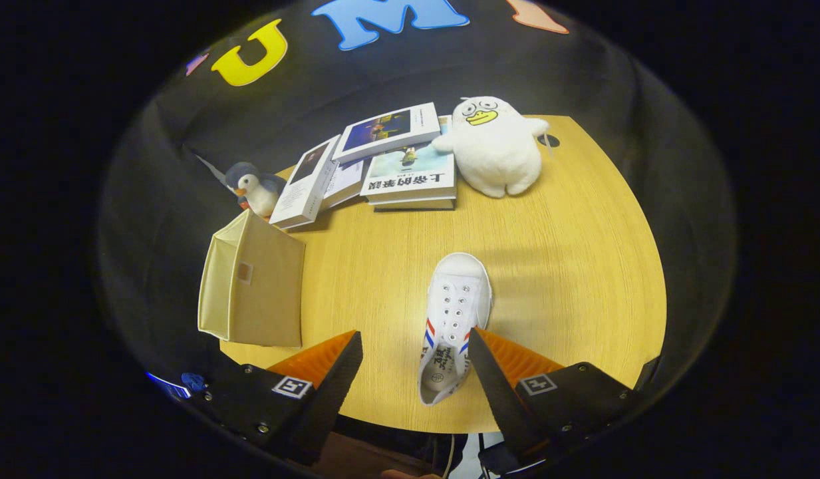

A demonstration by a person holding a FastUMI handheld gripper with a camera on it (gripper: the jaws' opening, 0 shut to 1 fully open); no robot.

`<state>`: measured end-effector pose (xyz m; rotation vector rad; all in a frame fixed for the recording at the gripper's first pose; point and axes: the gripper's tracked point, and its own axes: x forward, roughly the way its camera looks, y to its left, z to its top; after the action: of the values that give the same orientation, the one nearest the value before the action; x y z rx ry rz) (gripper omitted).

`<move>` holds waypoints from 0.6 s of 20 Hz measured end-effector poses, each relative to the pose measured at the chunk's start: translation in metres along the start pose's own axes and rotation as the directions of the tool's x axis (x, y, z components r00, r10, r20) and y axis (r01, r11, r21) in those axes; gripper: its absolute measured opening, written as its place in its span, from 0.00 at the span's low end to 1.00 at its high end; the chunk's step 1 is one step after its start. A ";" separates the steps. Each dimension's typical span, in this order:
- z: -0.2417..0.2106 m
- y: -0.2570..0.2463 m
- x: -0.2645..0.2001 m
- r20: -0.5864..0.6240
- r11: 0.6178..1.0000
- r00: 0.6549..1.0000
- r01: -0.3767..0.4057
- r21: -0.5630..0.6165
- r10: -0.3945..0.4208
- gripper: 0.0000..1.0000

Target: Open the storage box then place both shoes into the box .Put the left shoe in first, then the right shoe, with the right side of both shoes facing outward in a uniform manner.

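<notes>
Shoe (453,319) lies on wooden table (569,279) between spread, empty tongs (415,349).

Matt wood-grain table (569,266) (canvas shoe (453,313))

one shoe (455,319), one storage box (253,289), two plush toys (495,146), several books (410,178)

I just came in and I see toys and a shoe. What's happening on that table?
A person is holding a gripper above a wooden table. Its fingers are open, with a white shoe lying between them, nearer the right finger. Neither finger presses on it yet. A beige box stands to the left of the shoe. Farther back are books, a duck toy and a penguin toy.
</notes>
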<state>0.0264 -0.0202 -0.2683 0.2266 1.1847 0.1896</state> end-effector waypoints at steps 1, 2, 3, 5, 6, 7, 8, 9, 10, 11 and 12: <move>-0.004 -0.007 0.001 -0.014 1.000 1.000 0.010 0.009 -0.009 0.95; -0.009 -0.013 0.005 -0.025 1.000 1.000 0.011 0.016 -0.010 0.91; -0.013 -0.017 0.007 -0.036 1.000 0.999 0.011 0.025 -0.010 0.91; -0.021 -0.026 0.010 -0.056 0.999 0.998 0.013 0.037 -0.011 0.91; -0.026 -0.030 0.013 -0.067 0.999 0.998 0.018 0.040 -0.015 0.91; -0.029 -0.033 0.016 -0.076 0.999 0.997 0.021 0.041 -0.018 0.91; -0.033 -0.037 0.020 -0.087 0.999 0.996 0.026 0.043 -0.022 0.90; -0.036 -0.041 0.024 -0.097 0.998 0.995 0.043 0.041 -0.039 0.91; -0.038 -0.046 0.028 -0.105 0.997 0.993 0.061 0.037 -0.056 0.91; -0.041 -0.048 0.032 -0.109 0.997 0.992 0.067 0.029 -0.064 0.91; -0.043 -0.052 0.038 -0.118 0.997 0.990 0.074 0.020 -0.071 0.90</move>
<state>0.0019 -0.0568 -0.3315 0.1955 1.3109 0.1265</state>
